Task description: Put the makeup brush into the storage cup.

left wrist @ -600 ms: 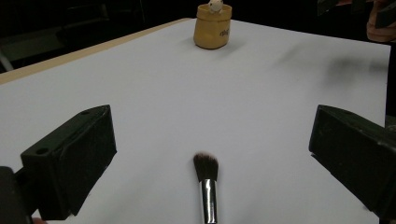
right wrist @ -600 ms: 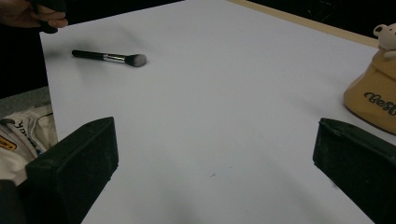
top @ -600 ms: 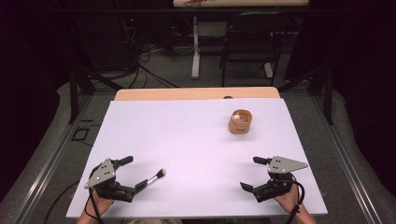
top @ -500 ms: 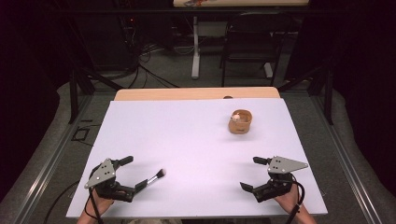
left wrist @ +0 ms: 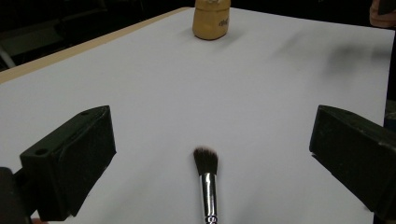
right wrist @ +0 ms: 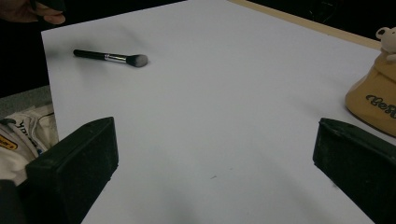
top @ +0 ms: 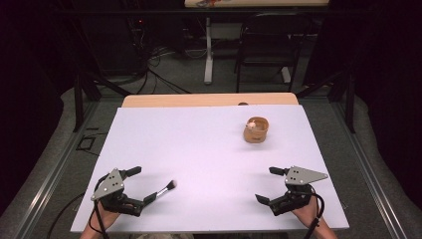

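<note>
Left gripper (top: pixel 133 186): jaws spread wide, nothing pinched. Makeup brush (left wrist: pixel 207 177) lies flat on the bench (top: pixel 199 149) between them, bristles pointing away from the gripper, touching neither jaw. Right gripper (top: pixel 272 185): jaws spread, empty. Tan pouch (right wrist: pixel 373 100) sits just beyond its right jaw.

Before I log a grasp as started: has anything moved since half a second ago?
Nothing visibly changed. The brush lies on the table between the open jaws of the left gripper, untouched; the right gripper is open, and the tan holder stands where it was.
</note>
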`<state>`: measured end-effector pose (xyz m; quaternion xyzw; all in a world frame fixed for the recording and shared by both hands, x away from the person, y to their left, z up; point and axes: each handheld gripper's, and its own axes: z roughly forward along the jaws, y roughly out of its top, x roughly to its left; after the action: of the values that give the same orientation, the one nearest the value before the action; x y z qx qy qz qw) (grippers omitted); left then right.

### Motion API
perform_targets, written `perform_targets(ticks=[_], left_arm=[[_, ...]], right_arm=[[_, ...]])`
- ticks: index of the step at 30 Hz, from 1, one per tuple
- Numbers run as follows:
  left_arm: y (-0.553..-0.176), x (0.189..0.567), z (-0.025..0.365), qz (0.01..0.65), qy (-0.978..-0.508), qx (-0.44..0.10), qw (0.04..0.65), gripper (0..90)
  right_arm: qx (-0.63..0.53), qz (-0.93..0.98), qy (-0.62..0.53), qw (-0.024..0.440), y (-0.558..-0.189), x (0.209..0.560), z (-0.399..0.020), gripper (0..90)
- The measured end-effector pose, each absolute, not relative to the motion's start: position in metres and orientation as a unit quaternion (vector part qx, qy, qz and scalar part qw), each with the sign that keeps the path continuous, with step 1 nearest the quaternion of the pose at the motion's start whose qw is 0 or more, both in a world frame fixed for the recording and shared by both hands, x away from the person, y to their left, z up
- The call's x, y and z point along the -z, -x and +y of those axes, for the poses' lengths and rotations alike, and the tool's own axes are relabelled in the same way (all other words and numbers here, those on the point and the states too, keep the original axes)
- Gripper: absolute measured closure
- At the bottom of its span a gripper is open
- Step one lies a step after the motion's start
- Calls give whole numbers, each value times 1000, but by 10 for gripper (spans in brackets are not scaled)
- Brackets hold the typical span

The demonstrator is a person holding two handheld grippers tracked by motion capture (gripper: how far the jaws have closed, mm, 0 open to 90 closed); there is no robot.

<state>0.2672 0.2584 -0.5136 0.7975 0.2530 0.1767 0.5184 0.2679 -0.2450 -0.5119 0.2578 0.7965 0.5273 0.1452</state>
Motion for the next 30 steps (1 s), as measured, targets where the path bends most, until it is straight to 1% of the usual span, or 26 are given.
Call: perform_targets(ticks=[6,11,14,21,28,30], left_arm=[[-272,507,255,273,-819,-166,476,3],[-276,496,251,290,-826,-168,453,6],[-279,494,248,302,-834,-161,432,7],[-280,491,245,310,-849,-145,403,6],[-286,492,242,320,-869,-128,355,9],[-289,492,238,320,-879,-123,331,9]], right_arm=[[-522,800,-261,141,-270,513,-245,0],[-523,800,-259,140,-268,512,-246,0],[-520,801,-260,140,-269,513,-247,0],[-524,797,-263,147,-266,511,-250,0],[-521,798,-264,145,-267,511,-252,0],[-521,799,-263,144,-267,511,-252,0]])
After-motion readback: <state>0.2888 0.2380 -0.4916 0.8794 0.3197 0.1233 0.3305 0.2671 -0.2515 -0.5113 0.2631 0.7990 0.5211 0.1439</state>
